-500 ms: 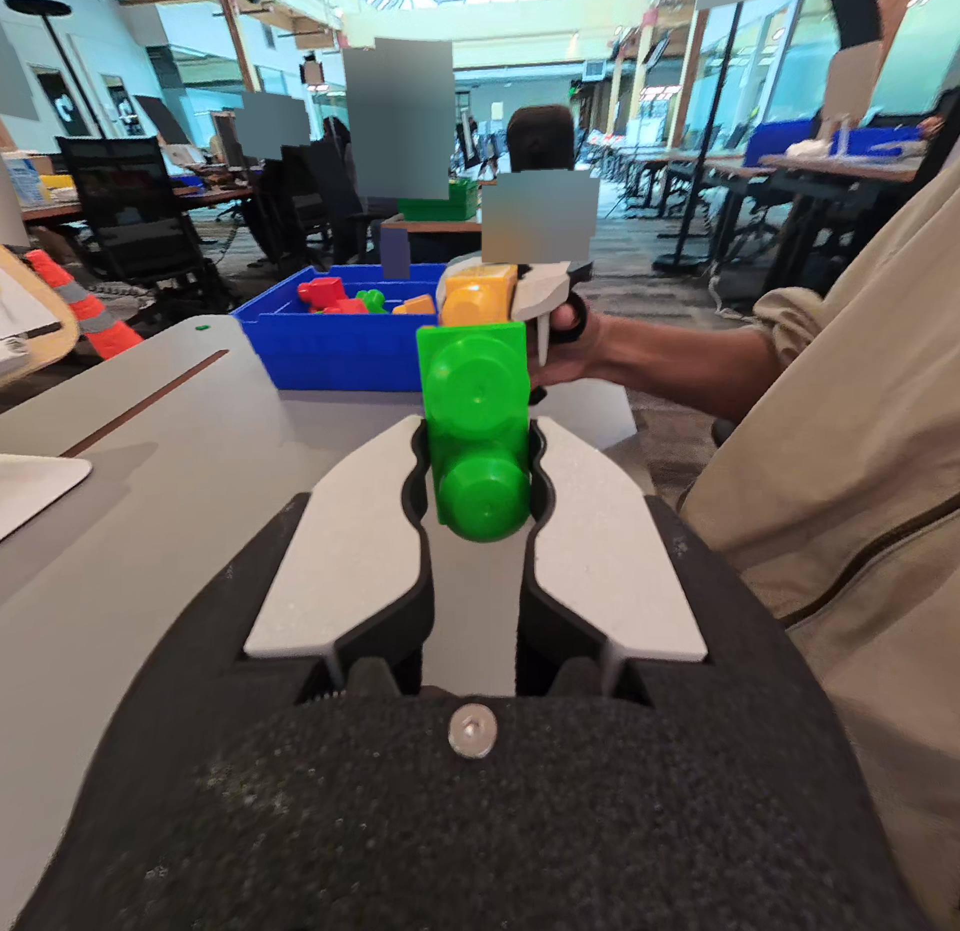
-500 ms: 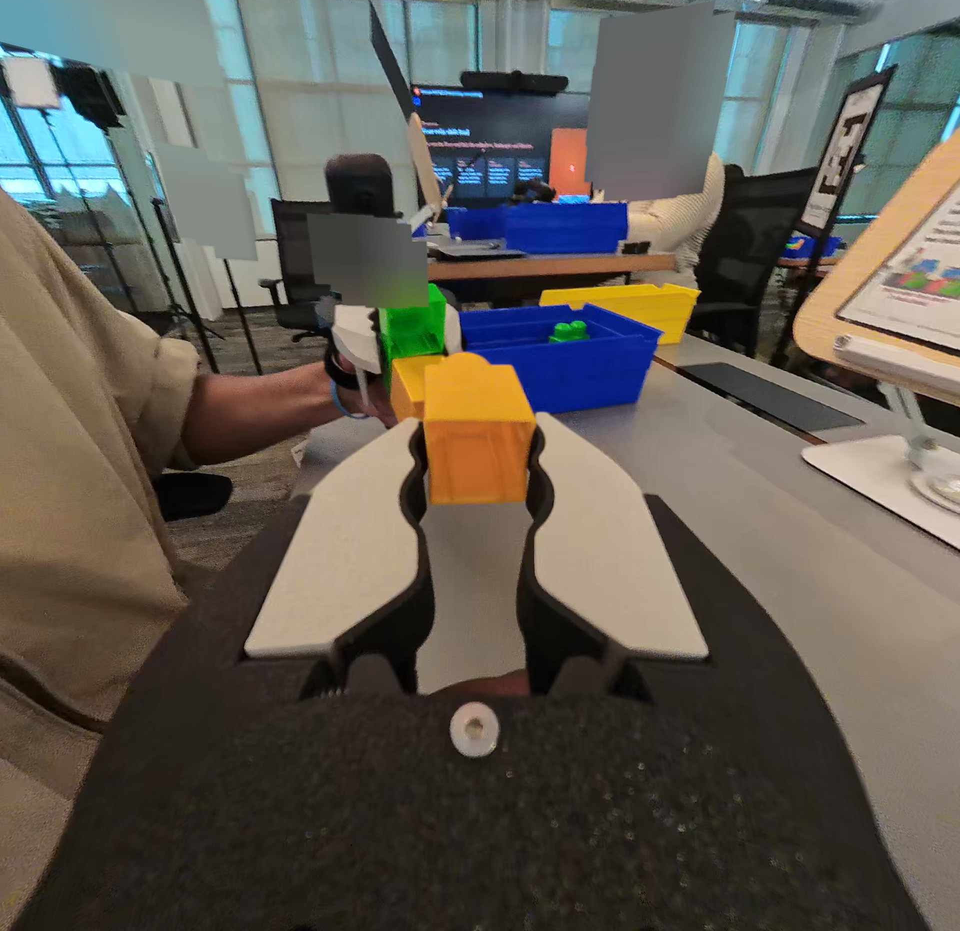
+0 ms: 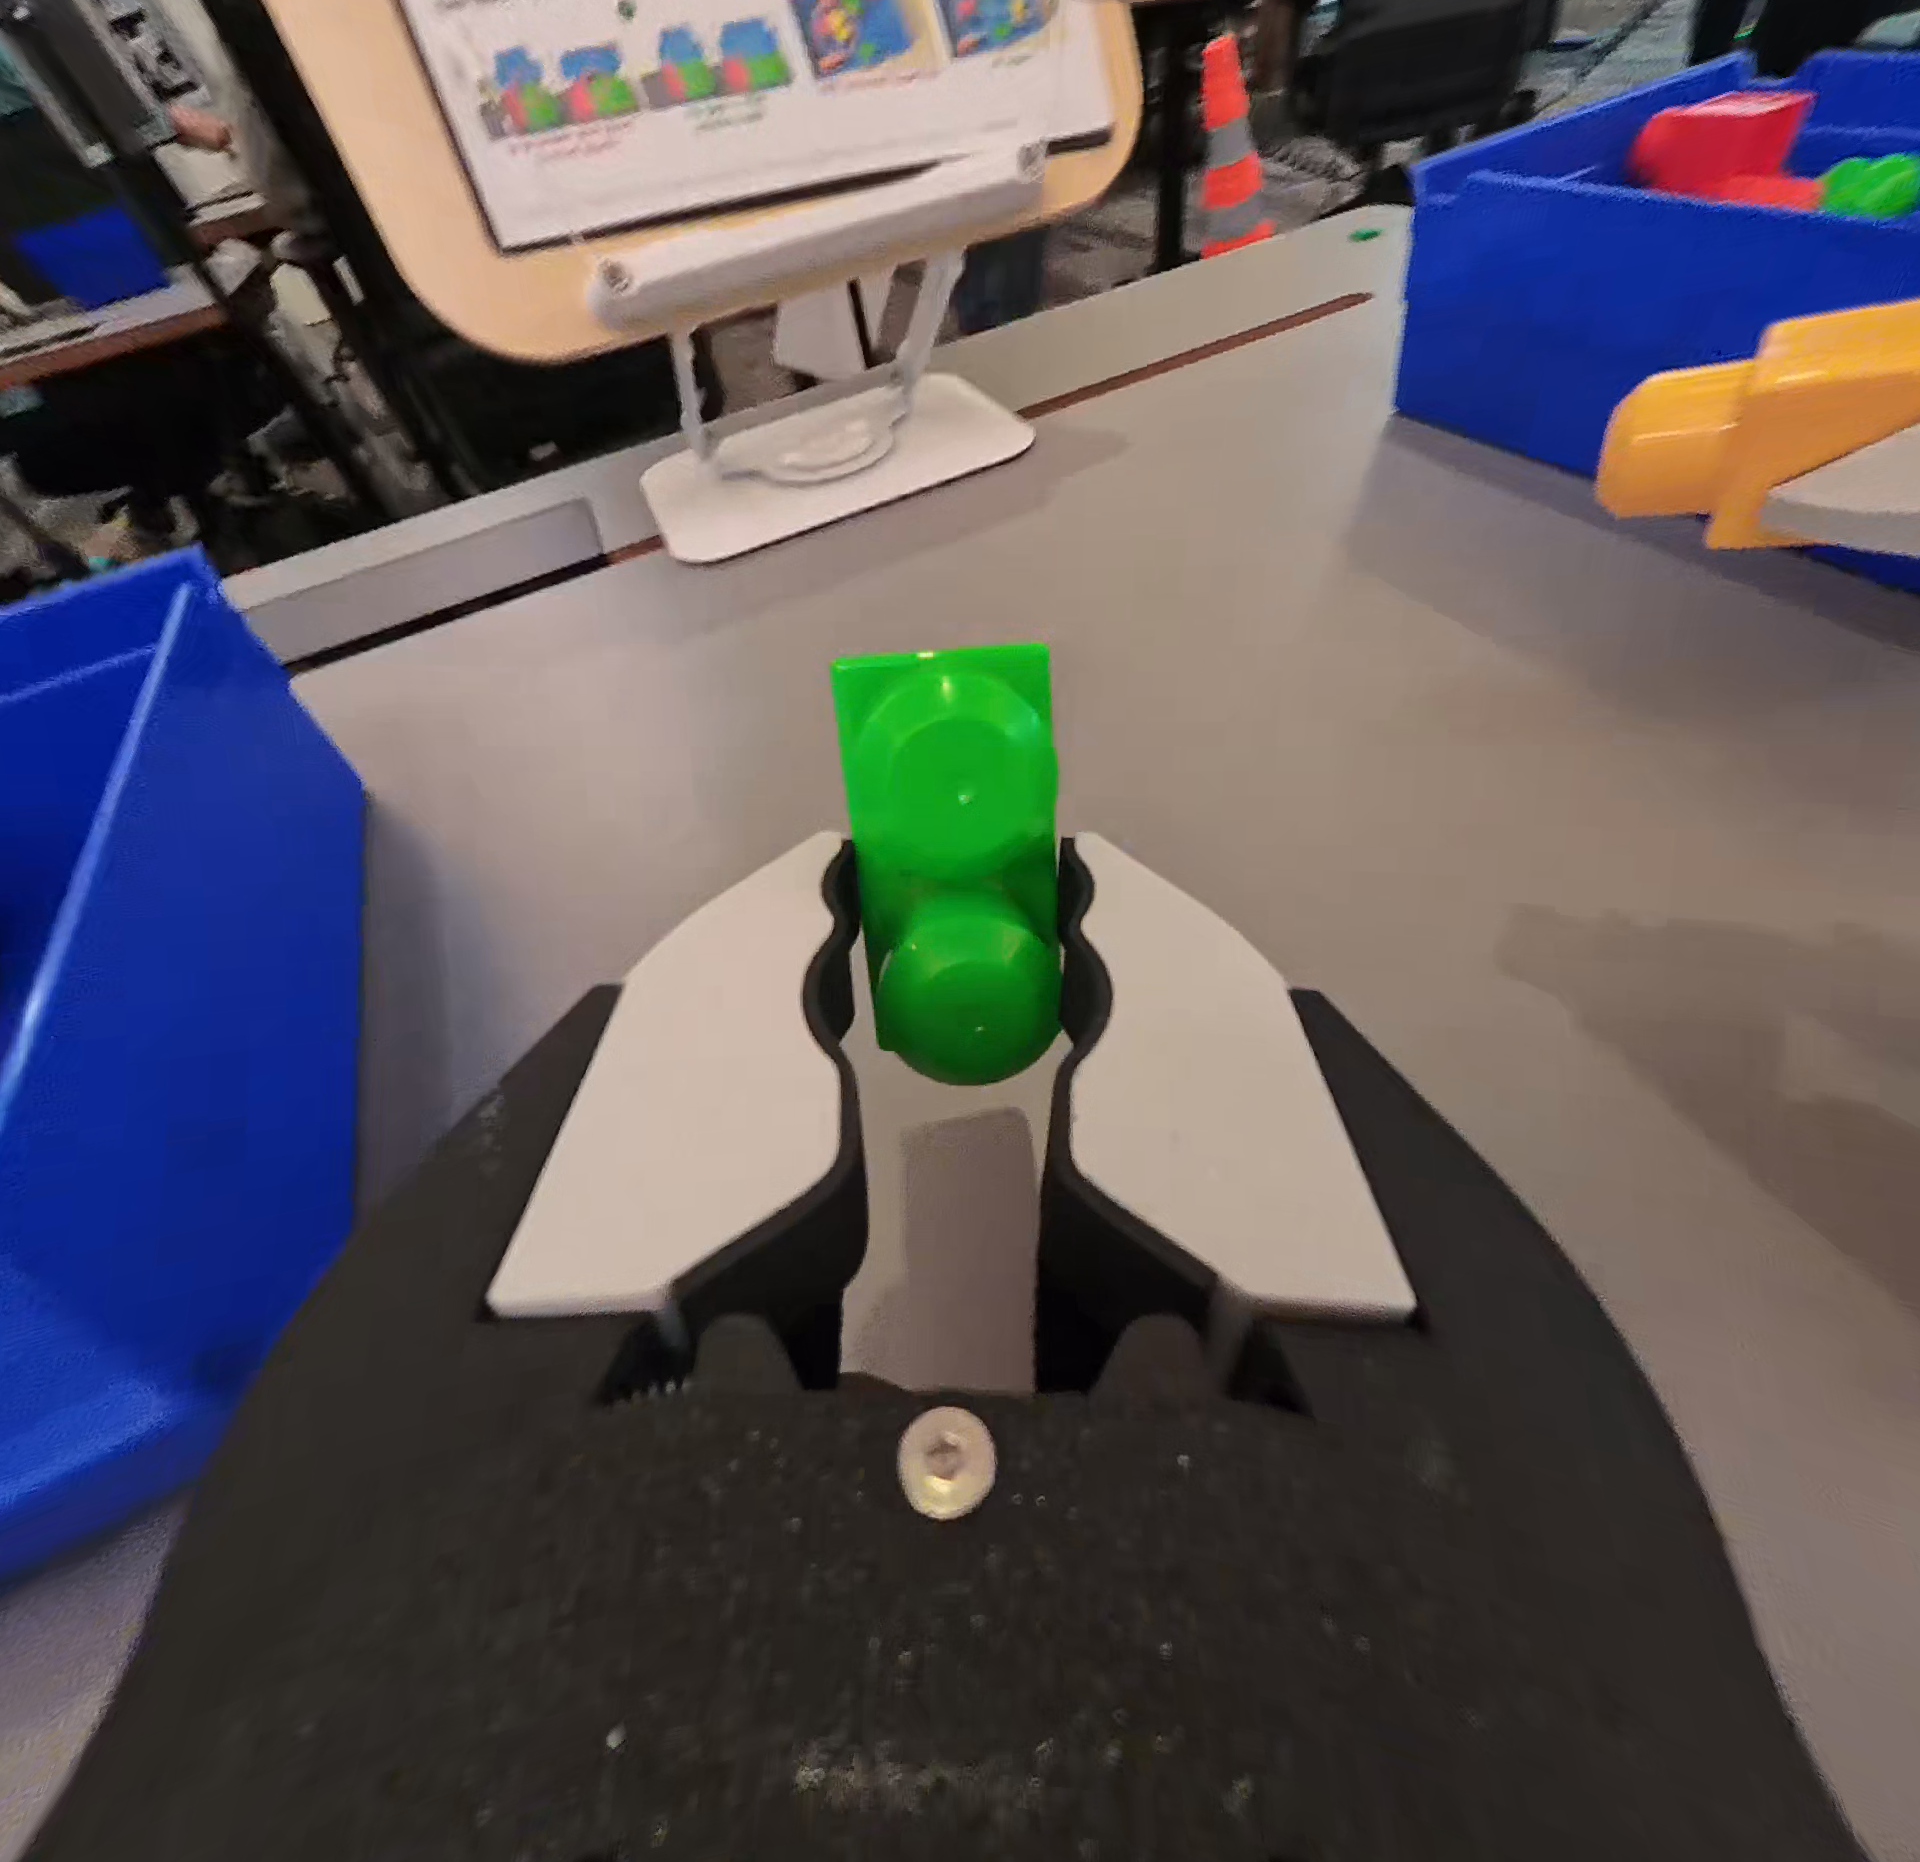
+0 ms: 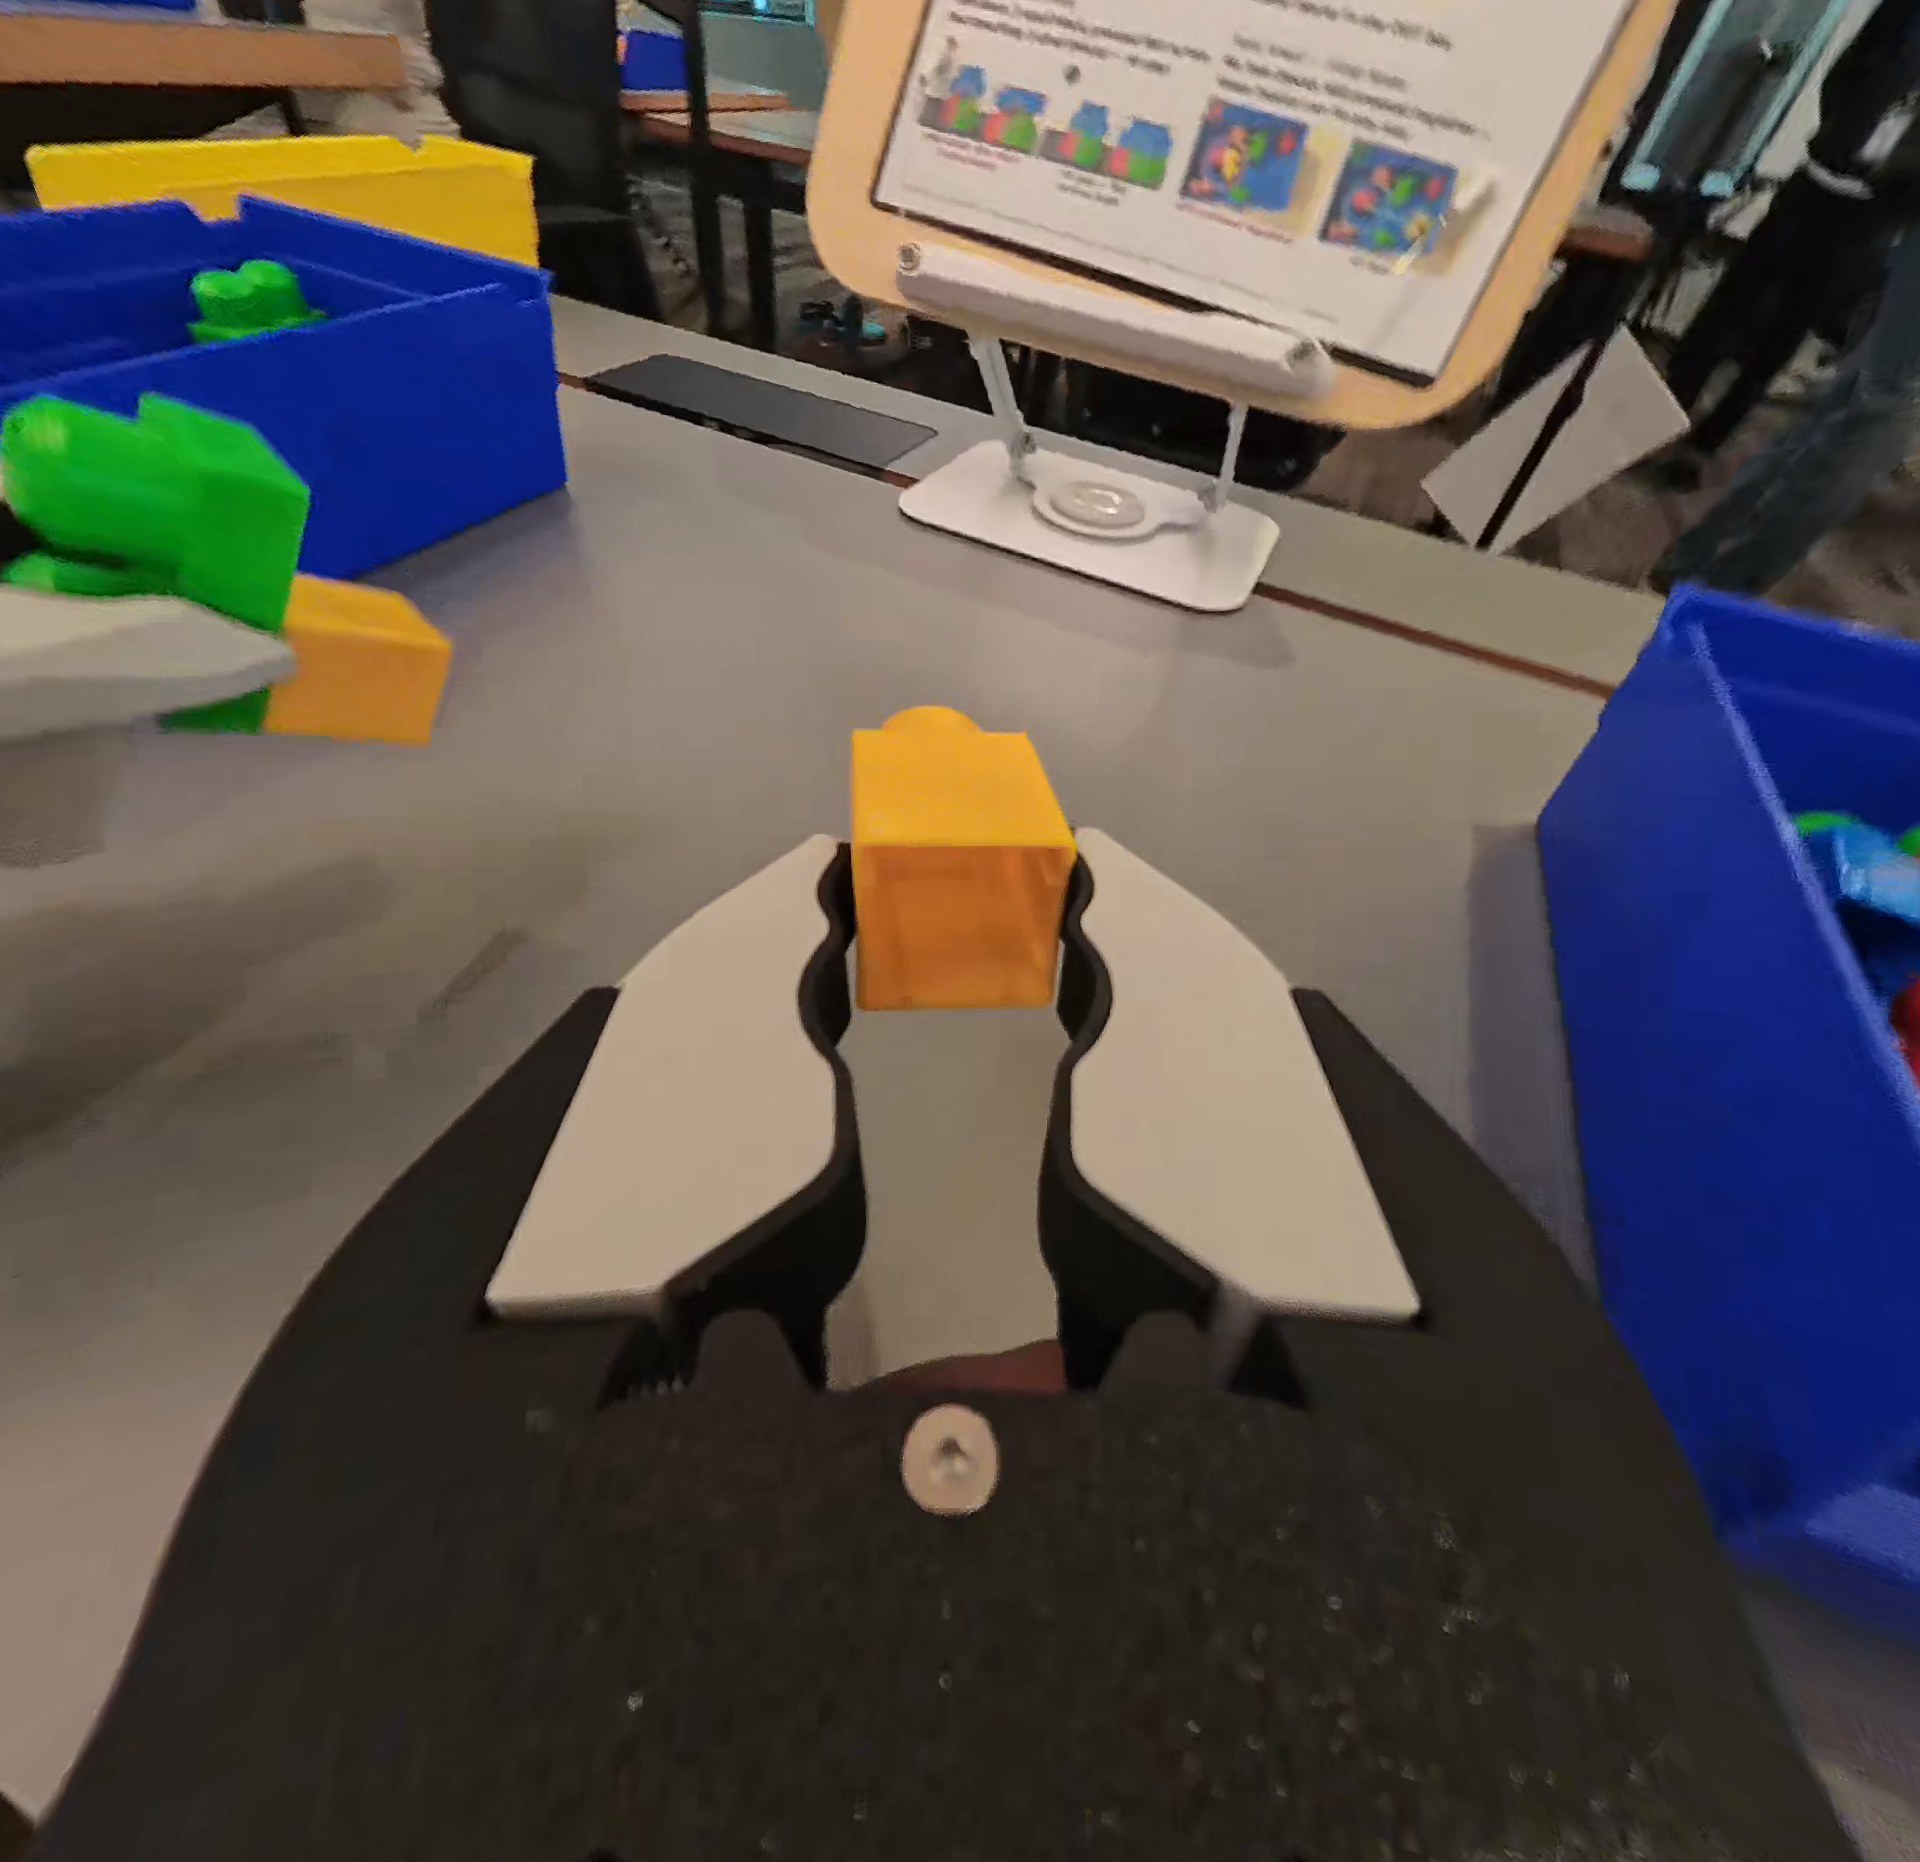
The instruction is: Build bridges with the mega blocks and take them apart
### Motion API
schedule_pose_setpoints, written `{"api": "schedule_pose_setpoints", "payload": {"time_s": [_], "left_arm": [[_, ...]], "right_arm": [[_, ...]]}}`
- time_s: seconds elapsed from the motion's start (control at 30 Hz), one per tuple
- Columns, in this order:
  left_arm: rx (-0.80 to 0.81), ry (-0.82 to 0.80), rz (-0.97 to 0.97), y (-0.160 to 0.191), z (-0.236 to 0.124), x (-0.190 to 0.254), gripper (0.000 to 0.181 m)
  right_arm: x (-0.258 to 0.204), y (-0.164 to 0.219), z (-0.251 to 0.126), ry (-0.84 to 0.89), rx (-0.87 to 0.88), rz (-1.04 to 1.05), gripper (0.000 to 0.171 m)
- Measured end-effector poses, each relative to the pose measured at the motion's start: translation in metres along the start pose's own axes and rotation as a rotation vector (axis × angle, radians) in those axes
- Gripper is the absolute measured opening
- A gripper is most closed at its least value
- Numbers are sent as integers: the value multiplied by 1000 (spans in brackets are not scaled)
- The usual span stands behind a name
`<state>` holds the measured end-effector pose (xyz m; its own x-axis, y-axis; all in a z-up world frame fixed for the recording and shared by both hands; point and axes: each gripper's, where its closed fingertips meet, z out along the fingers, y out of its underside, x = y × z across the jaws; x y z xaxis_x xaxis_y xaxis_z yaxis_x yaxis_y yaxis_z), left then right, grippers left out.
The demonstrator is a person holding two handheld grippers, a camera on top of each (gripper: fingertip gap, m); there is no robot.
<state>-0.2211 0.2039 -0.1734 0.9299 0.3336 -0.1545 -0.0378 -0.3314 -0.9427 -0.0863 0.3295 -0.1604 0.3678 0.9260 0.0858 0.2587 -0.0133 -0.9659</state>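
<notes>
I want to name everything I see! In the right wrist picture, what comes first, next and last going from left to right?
Green plastic block with an orange block stuck on it → orange plastic block in the right gripper → blue plastic bin holding mixed blocks.

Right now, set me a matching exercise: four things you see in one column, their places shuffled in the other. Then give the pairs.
Things
1. green block
2. orange block
3. board
4. cone

Places
A. clamped by the right fingers
B. beyond the table's far edge
C. clamped by the left fingers
D. on a white stand

Pairs: 1-C, 2-A, 3-D, 4-B
</notes>
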Motion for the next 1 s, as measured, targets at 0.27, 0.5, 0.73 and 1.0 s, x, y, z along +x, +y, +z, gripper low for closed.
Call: {"api": "schedule_pose_setpoints", "payload": {"time_s": [0.27,0.5,0.73,1.0], "left_arm": [[20,-33,-54,5,-3,-11,36],[27,0,-44,1,-5,-7,36],[16,66,-47,5,-4,6,36],[-6,109,-42,8,-2,16,36]], "right_arm": [[2,12,2,6,-24,44,37],[65,-15,-16,126,-2,-16,37],[230,-11,-32,279,-198,-15,37],[232,83,-19,12,-655,61,37]]}}
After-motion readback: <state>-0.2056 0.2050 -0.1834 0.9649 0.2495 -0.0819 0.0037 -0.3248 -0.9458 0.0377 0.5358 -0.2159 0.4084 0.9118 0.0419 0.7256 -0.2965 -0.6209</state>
